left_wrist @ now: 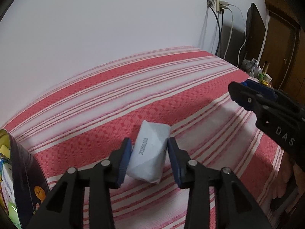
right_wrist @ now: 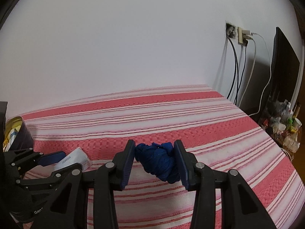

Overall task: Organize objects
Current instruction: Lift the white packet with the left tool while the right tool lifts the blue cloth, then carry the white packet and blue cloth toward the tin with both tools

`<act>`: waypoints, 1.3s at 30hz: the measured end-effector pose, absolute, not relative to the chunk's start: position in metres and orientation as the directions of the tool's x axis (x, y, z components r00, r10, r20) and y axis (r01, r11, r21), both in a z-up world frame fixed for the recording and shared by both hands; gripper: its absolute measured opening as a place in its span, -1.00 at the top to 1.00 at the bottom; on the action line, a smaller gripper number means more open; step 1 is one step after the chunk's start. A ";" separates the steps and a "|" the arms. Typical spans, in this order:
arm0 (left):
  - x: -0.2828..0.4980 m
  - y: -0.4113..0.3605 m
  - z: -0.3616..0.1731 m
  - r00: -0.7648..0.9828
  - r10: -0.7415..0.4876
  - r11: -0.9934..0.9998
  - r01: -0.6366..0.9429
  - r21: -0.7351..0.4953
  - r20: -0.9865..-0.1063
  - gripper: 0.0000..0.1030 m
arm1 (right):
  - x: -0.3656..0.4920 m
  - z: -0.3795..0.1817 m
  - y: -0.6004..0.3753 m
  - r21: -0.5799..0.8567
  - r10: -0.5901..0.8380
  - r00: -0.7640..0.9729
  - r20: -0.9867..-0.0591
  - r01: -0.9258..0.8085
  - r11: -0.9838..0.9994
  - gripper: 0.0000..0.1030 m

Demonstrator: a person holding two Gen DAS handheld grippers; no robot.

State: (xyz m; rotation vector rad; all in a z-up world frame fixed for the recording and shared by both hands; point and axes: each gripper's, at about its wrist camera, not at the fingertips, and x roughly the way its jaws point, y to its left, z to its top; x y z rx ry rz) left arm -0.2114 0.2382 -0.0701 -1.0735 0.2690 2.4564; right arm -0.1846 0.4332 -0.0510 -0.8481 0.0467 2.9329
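A white paper-wrapped packet (left_wrist: pixel 149 150) with a printed date code lies on the red-and-white striped cover (left_wrist: pixel 114 103). My left gripper (left_wrist: pixel 149 157) is around it, jaws close to its sides, a small gap showing on the right. The packet also shows in the right wrist view (right_wrist: pixel 75 159). My right gripper (right_wrist: pixel 154 161) is shut on a bundled blue cord (right_wrist: pixel 159 162), held just above the cover. A dark round tin (left_wrist: pixel 22 181) holding several small boxes stands at the left; it also shows in the right wrist view (right_wrist: pixel 17 133).
A white wall runs behind the striped surface. Wall sockets with hanging cables (right_wrist: pixel 240 36) and a dark monitor (right_wrist: pixel 284 66) are at the right. Cluttered bottles and cups (right_wrist: pixel 286 127) sit beyond the right edge.
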 end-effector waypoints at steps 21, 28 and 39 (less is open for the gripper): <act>-0.183 0.193 -0.054 -0.711 0.302 -0.931 -0.362 -0.037 -0.635 0.87 | -0.164 -0.047 0.395 -0.032 0.047 -0.873 -0.486 -0.036 -0.999 0.13; -0.192 0.196 -0.062 -0.658 0.323 -0.921 -0.383 -0.068 -0.681 -0.35 | -0.160 -0.046 0.385 -0.055 0.057 -0.876 -0.479 -0.035 -0.998 0.13; -0.206 0.219 -0.077 -0.547 0.315 -0.898 -0.437 -0.057 -0.775 0.20 | -0.162 -0.047 0.386 -0.038 0.044 -0.871 -0.490 -0.030 -0.999 0.13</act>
